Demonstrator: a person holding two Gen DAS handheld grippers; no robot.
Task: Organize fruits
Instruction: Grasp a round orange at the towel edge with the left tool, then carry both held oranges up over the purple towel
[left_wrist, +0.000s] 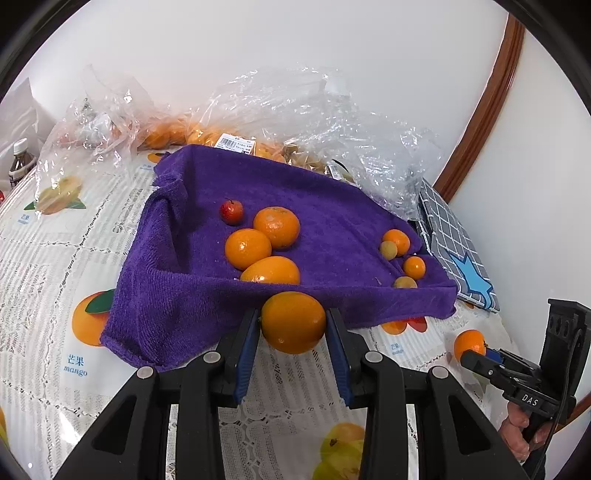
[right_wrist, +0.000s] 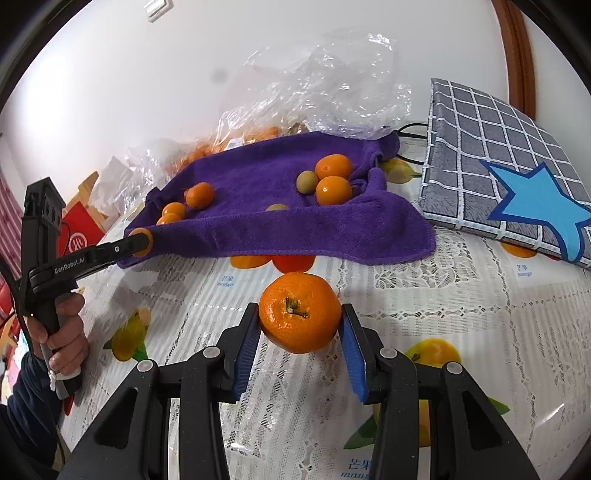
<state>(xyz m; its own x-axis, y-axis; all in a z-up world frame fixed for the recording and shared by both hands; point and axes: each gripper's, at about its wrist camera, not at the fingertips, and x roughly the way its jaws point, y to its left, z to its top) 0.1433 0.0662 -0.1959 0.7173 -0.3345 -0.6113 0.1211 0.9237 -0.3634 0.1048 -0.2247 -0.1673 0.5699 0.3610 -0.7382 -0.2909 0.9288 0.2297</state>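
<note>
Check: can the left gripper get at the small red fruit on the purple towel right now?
Probably not. The left gripper is shut on an orange, so its jaws are occupied. The small red fruit lies exposed on the purple towel, past three oranges.

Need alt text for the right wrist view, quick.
The right gripper clamps a tangerine over a fruit-print tablecloth. Behind it, a purple towel holds small oranges; the left gripper grips an orange at its edge.

left gripper (left_wrist: 293, 325): fingers clamped on fruit | right gripper (right_wrist: 300, 325): fingers clamped on fruit
</note>
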